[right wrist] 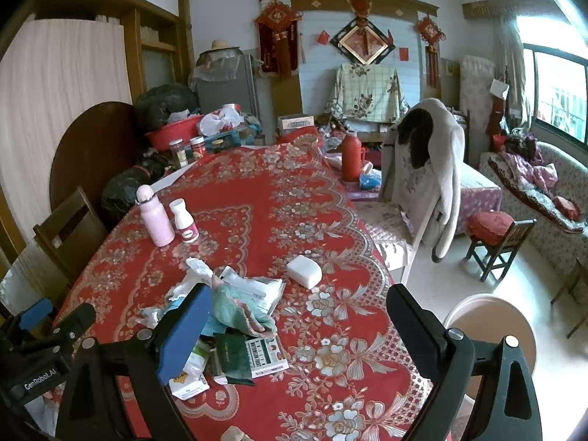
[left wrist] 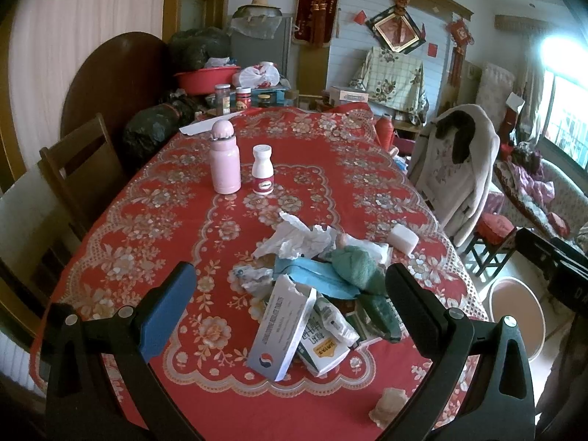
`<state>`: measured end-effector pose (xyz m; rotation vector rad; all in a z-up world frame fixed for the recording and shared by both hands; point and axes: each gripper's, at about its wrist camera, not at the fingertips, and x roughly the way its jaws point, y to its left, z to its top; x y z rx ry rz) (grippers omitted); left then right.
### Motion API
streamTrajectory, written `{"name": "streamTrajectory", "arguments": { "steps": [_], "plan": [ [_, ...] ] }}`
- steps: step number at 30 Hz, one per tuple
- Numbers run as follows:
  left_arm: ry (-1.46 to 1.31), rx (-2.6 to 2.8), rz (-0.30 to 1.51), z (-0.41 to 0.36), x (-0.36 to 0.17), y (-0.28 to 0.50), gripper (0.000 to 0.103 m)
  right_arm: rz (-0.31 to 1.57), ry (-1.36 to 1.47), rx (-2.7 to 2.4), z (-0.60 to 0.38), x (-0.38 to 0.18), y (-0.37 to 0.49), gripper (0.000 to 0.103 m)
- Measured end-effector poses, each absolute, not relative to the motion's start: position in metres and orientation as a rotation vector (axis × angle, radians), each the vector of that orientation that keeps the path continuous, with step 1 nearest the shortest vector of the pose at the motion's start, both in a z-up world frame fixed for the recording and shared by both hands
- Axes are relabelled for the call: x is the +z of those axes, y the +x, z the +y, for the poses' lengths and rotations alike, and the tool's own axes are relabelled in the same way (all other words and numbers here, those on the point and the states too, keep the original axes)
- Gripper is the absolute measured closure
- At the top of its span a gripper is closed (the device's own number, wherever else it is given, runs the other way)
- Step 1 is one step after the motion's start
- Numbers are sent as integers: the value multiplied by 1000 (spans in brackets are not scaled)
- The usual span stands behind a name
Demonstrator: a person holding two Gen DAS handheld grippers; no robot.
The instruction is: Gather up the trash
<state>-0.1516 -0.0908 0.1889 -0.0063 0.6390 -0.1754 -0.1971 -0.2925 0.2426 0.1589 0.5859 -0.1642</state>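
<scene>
A heap of trash lies on the red flowered tablecloth (left wrist: 330,169): crumpled tissue (left wrist: 294,237), a torn white medicine box (left wrist: 281,334), a blue wrapper (left wrist: 316,275), a green cloth (left wrist: 354,262), a dark green packet (left wrist: 382,314). The heap also shows in the right wrist view (right wrist: 235,312). A white foam block (left wrist: 403,239) (right wrist: 304,271) lies apart to the right. My left gripper (left wrist: 290,308) is open, jaws either side of the heap, just above it. My right gripper (right wrist: 299,330) is open above the table's near right edge; its left finger (right wrist: 185,330) covers part of the heap.
A pink bottle (left wrist: 224,158) and a white pill bottle (left wrist: 262,171) stand mid-table. Jars and a red basin (left wrist: 205,77) are at the far end. A round bin (right wrist: 492,338) stands on the floor to the right. A chair with a coat (right wrist: 422,172) is beside the table.
</scene>
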Motion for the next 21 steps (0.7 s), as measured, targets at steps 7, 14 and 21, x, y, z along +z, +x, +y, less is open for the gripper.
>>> {"name": "streamTrajectory", "arguments": {
  "steps": [7,14,21],
  "plan": [
    [-6,-177,642,-89,189,-151,1,583,161,-167,-292,242,-197,8],
    [-9,-176,642,-89,190,-149,1,586,160,-165,-292,243,-197,8],
    [-7,-176,642,-88,190,-150,1,589,160,-167,-291,243,-197,8]
  ]
}}
